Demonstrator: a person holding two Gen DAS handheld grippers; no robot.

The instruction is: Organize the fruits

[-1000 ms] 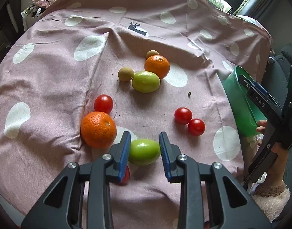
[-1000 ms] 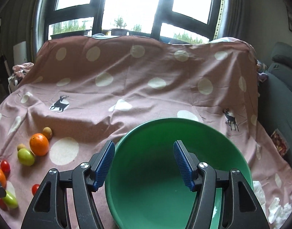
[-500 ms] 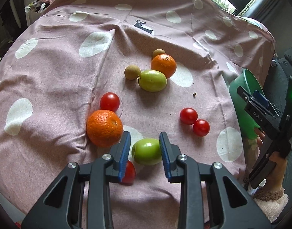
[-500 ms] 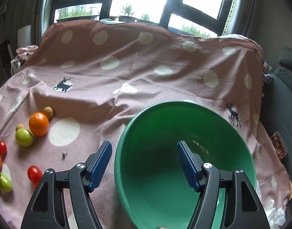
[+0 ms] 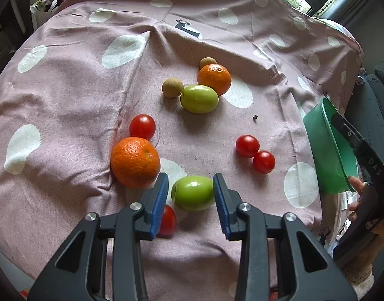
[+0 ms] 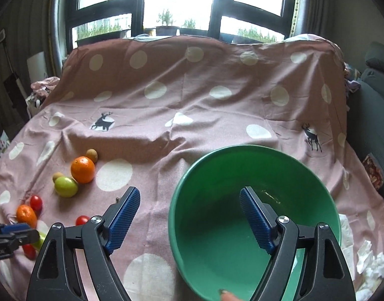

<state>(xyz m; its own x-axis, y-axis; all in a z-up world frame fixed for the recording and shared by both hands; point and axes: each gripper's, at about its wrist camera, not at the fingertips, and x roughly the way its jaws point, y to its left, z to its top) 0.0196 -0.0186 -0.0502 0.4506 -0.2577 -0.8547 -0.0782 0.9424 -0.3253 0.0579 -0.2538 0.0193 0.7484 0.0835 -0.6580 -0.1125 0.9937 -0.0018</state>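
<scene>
My left gripper [image 5: 190, 195] is open, its blue pads on either side of a green fruit [image 5: 193, 192] on the pink dotted cloth; the right pad is at its side, the left a little off. A near orange [image 5: 135, 161] and a cherry tomato [image 5: 167, 221] lie just left of it. Further off lie a second green fruit [image 5: 199, 98], a far orange [image 5: 214, 79], two small tan fruits [image 5: 172, 87] and three more tomatoes [image 5: 247, 146]. My right gripper [image 6: 189, 215] is open over a tilted, empty green bowl [image 6: 254, 190], held by a bare finger at its near rim.
The cloth [image 5: 66, 80] covers a table that drops away at left and front. A dark sofa [image 6: 375, 105] stands at the right, crumpled tissues [image 6: 367, 258] by the bowl. A small dark speck [image 5: 254, 118] lies on the cloth. Windows stand behind.
My left gripper has moved forward so its pads flank the near green fruit more closely. The green bowl has shifted to the right in the right wrist view, showing more of the cloth.
</scene>
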